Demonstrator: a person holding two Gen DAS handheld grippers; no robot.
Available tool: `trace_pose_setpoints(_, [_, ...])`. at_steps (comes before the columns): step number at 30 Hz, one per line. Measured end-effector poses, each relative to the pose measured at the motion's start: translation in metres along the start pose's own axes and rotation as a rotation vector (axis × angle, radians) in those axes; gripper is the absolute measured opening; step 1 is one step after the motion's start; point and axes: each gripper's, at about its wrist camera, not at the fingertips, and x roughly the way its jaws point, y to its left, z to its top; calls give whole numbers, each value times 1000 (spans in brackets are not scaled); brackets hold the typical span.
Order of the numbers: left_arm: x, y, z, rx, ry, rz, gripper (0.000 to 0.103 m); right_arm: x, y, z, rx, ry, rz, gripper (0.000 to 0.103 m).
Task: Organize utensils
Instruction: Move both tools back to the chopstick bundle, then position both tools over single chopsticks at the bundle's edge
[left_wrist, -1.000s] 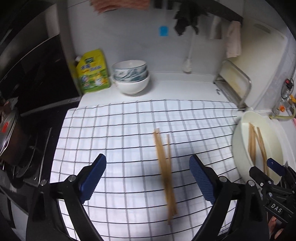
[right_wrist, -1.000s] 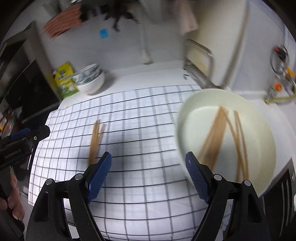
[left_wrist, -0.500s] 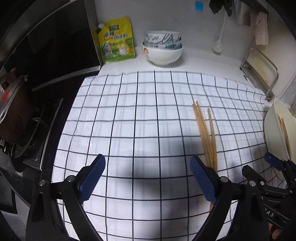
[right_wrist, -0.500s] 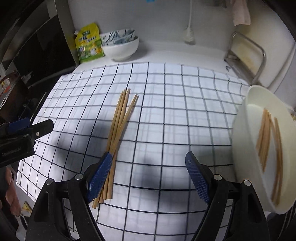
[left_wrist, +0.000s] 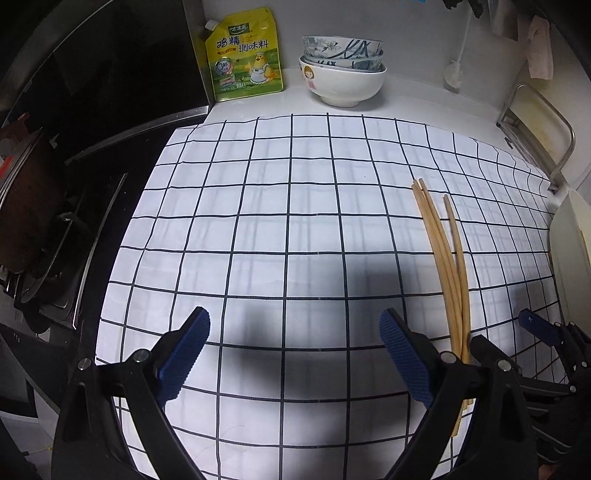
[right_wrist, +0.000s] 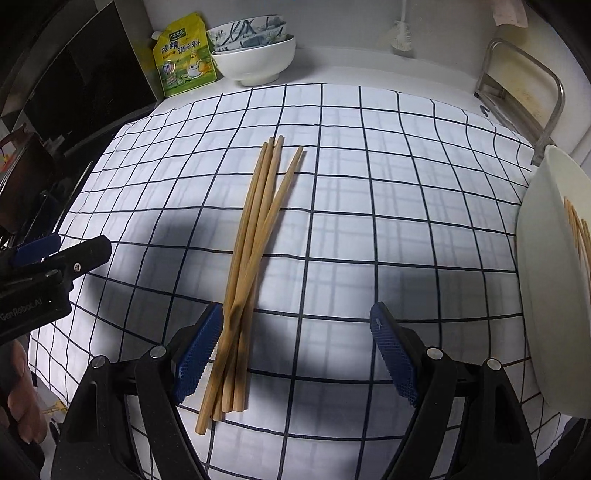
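Several wooden chopsticks (right_wrist: 255, 236) lie in a loose bundle on the checked cloth (right_wrist: 369, 206); they also show in the left wrist view (left_wrist: 443, 254), right of centre. A cream basin (right_wrist: 546, 295) at the right edge holds more chopsticks (right_wrist: 578, 229). My right gripper (right_wrist: 295, 343) is open and empty, low over the cloth, its left finger beside the near ends of the bundle. My left gripper (left_wrist: 295, 354) is open and empty over bare cloth, left of the bundle. The left gripper shows in the right wrist view (right_wrist: 48, 254), and the right gripper in the left wrist view (left_wrist: 535, 328).
Stacked bowls (left_wrist: 341, 70) and a yellow seasoning pouch (left_wrist: 243, 55) stand at the back by the wall. A dark stove with a pot (left_wrist: 22, 206) is at the left. A metal rack (left_wrist: 535, 125) stands at the back right. The basin's rim (left_wrist: 569, 258) is at the right.
Both grippers have moved left and lower toward the cloth. The bundle now lies beside the right gripper's left finger, and the basin has slid to the right edge. Both stay open.
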Motion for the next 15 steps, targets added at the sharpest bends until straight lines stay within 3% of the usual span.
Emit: trace_pose_setpoints(15, [7, -26, -9, 16, 19, -78, 93, 4, -24, -9, 26, 9, -29, 78])
